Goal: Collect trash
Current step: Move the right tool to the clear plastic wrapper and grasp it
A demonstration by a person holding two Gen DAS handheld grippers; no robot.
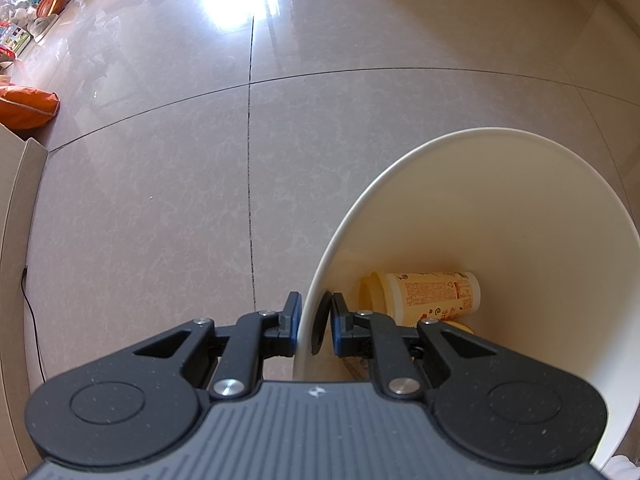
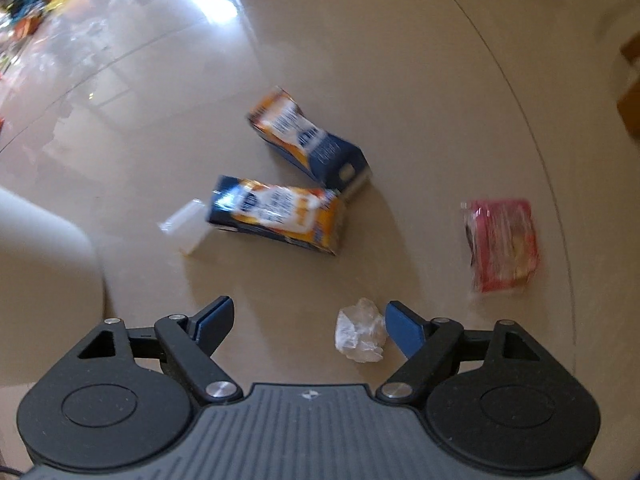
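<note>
Now: your left gripper [image 1: 314, 326] pinches the rim of the white bin [image 1: 472, 136], while your right gripper [image 2: 308, 320] hangs spread over floor litter.

Closed on the bin wall, one pad outside and one inside, the left jaws likely keep the bin steady and its mouth ready for drops. Your right jaws stand wide with nothing pressed between them; a crumpled clear wrapper [image 2: 360, 336] lies just beside the right-hand pad, seemingly your next pick. Farther out on the tiled floor [image 2: 400, 80] lie two drink cartons [image 2: 280, 216] [image 2: 308, 140], touching, a small clear plastic piece [image 2: 186, 228] and a red packet [image 2: 502, 244]. Inside the bin a yellow cup [image 1: 424, 294] lies on its side.
</note>
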